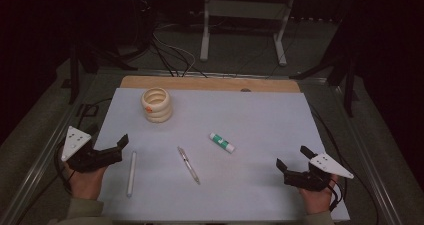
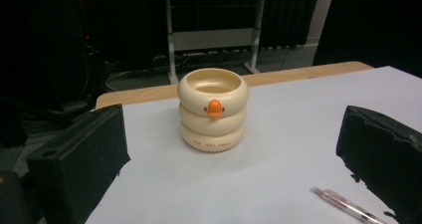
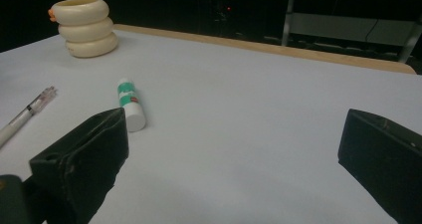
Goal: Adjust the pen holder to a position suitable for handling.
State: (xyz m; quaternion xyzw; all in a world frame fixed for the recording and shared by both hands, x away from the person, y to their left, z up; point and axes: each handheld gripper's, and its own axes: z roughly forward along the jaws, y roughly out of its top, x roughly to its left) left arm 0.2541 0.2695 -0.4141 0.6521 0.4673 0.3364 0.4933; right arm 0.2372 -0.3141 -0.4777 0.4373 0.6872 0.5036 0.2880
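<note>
- Left gripper (image 1: 116,146), jaws wide and holding nothing, hovers beside a white pen (image 1: 131,173); lower squarely over its middle before closing.
- Right gripper (image 1: 292,158) hangs open, empty, near the glue stick (image 1: 222,142).
- Cream holder (image 1: 156,105) stands upright at the back.

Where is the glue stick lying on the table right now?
In the high view the glue stick lies flat right of the table's centre, just right of the clear pen, nearer the person than the cream ring-shaped holder.
</note>
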